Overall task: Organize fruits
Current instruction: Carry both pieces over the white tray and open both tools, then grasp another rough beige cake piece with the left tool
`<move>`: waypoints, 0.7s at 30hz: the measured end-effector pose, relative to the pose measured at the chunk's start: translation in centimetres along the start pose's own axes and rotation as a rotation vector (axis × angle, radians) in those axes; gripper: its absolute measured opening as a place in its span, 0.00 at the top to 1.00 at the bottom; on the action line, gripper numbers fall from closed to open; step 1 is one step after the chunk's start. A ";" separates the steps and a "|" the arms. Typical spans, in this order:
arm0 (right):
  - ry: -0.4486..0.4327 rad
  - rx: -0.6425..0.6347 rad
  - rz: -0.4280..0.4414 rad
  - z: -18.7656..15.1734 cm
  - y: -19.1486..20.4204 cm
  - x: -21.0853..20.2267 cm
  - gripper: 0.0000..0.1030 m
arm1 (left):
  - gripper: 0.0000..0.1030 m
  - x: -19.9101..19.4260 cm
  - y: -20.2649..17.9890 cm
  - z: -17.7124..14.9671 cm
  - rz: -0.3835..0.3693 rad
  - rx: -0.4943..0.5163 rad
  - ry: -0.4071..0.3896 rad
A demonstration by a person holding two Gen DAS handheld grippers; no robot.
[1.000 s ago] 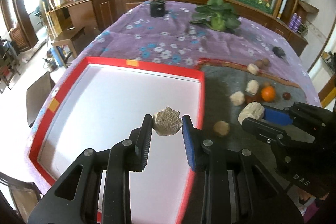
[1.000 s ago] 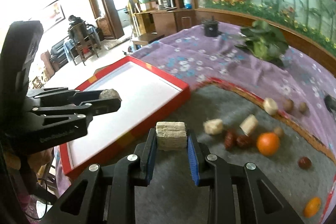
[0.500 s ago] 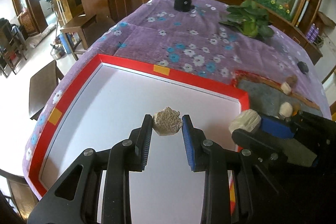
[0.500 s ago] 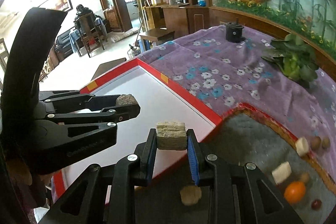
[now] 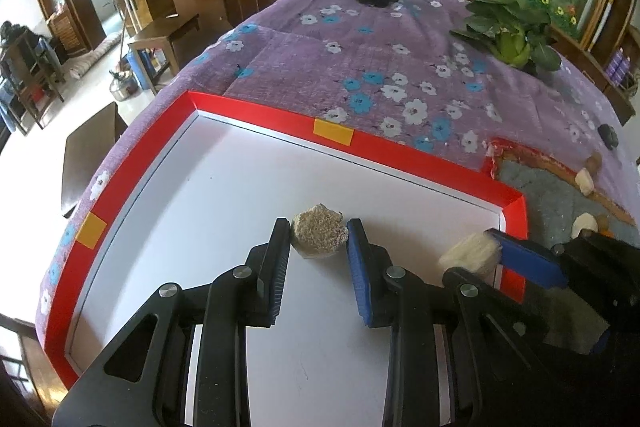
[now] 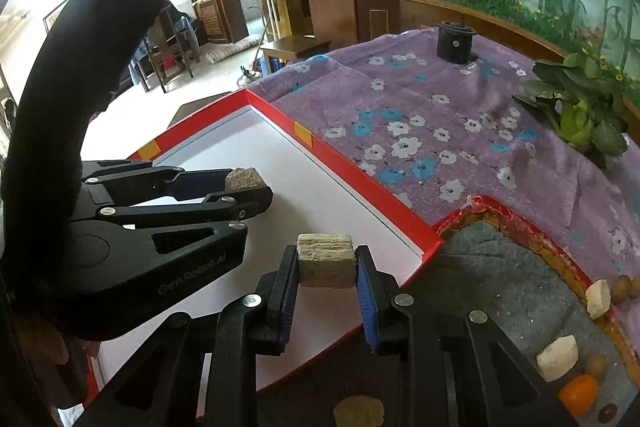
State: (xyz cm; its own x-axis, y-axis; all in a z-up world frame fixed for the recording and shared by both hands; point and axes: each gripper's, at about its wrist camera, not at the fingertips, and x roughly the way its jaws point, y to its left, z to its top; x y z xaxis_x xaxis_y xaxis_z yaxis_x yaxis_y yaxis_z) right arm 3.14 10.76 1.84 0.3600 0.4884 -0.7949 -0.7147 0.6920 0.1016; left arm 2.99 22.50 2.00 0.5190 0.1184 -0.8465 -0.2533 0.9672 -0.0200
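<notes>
Both grippers carry food pieces over the red tray [image 5: 256, 115].
Left gripper [image 5: 319, 241] jaws clamp a grainy chunk [image 5: 318, 235]; right gripper [image 6: 327, 267] jaws clamp a layered block [image 6: 326, 261], white tray floor beneath both.

My matt black plastic left gripper [image 5: 318, 241] clamps a rough, grainy beige chunk [image 5: 319, 235]. My right gripper [image 6: 327, 269] pinches a layered, fibrous pale block [image 6: 326, 261]. Below lies a smooth white tray with glossy red rim [image 5: 404, 157] on soft purple floral cloth [image 5: 360, 67].
</notes>
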 end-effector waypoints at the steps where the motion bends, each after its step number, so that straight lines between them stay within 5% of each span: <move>1: -0.002 0.002 0.004 -0.1 0.0 0.0 0.73 | 0.73 0.0 0.2 0.0 0.000 -0.012 -0.001; 3: -0.011 0.016 0.018 -0.2 -0.2 -0.2 0.72 | 0.69 0.1 0.4 0.0 0.017 -0.024 -0.004; 6: -0.027 0.036 0.031 -0.4 -0.4 -0.9 0.67 | 0.47 -0.1 0.7 -0.2 0.019 -0.039 -0.006; 13: -0.079 0.072 0.023 -1.4 -0.7 -3.9 0.65 | 0.46 -2.4 0.5 -1.0 0.032 -0.032 -0.055; 21: -0.107 0.112 -0.031 -4.3 -2.0 -8.1 0.51 | 0.46 -5.7 -2.1 -3.1 -0.019 0.018 -0.094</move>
State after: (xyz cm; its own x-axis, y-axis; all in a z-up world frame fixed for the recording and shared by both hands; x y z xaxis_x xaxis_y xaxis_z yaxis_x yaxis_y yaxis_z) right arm -0.95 3.12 5.50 0.4467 0.5159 -0.7309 -0.6334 0.7594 0.1489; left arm -1.93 19.06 5.27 0.5979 0.1195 -0.7926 -0.2279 0.9734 -0.0251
